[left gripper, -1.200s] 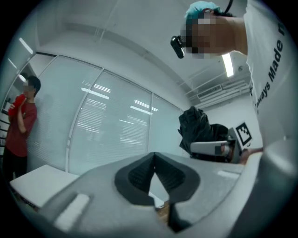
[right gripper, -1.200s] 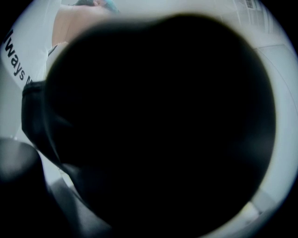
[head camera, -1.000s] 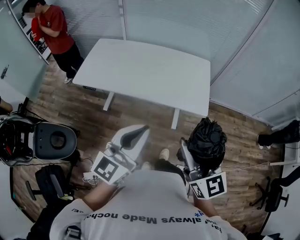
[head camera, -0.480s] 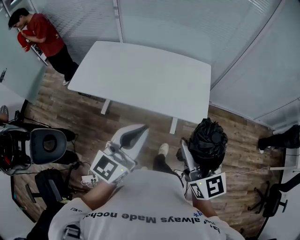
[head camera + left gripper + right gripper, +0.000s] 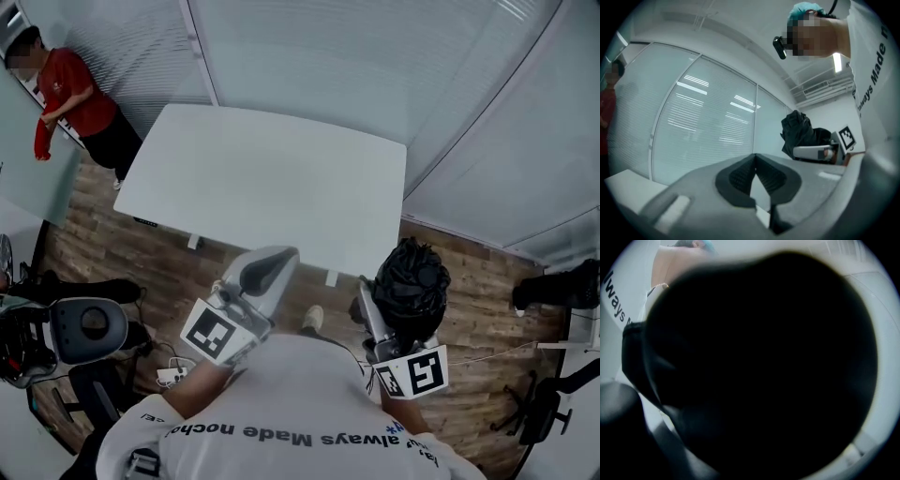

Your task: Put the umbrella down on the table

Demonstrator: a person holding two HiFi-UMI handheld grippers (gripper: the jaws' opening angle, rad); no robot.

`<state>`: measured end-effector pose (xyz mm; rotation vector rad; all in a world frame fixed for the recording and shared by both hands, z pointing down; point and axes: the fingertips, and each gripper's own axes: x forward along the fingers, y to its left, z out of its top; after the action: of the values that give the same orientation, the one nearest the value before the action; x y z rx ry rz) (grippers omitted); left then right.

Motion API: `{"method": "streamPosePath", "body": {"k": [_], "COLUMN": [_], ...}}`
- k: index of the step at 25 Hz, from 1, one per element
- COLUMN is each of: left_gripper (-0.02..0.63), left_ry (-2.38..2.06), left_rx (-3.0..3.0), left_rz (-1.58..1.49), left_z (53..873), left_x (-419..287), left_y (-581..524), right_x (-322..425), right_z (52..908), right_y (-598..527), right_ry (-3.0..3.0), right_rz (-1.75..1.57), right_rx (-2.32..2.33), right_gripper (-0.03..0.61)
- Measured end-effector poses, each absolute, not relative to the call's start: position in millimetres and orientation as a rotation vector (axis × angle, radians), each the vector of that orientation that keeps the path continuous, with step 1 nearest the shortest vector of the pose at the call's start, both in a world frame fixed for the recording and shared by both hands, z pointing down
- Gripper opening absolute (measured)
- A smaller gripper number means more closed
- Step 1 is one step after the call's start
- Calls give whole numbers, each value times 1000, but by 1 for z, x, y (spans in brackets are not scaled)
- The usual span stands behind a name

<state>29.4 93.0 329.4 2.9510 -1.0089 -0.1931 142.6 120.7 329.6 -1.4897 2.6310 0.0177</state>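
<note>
**Near the table (image 5: 262, 178), the umbrella (image 5: 412, 279) is still hanging aloft**

The person is walking up: the table is lying closer to both grippers than a second ago. The right gripper (image 5: 373, 314) is clenching the folded black umbrella just beside the table's near right corner. The left gripper (image 5: 269, 269) is riding closed and empty. Setting it down is likely coming next.

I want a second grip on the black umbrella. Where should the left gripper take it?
Probably the bunched canopy of the umbrella, just above the right gripper, coming from its bare left side, which faces the left gripper. The left jaws are together and must open first.
</note>
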Motion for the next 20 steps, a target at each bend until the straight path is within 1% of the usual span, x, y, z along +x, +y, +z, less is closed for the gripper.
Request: {"method": "streamPosePath", "body": {"k": [4,7,13,20], "left_gripper": [3,3,3,3], "left_ry": [-1014,-1038,-1094,-1092], "left_rx": [2958,2956,2898,2906], "left_rz": [-196,-224,-189,-213], "left_z": [330,334,349,350], "left_x": [67,77,71,35], "left_y": [49,18,-23,-70], "right_x": [180,192,187,150], "right_z": [333,339,353,356], "right_y": [77,45,2,-45], "right_ry": [2639,2661,2699,2709], "right_rz": [13,5,-33,-44], "right_rx": [-1490,-1482,-1448,-1451], "right_gripper": [242,242,242,242]}}
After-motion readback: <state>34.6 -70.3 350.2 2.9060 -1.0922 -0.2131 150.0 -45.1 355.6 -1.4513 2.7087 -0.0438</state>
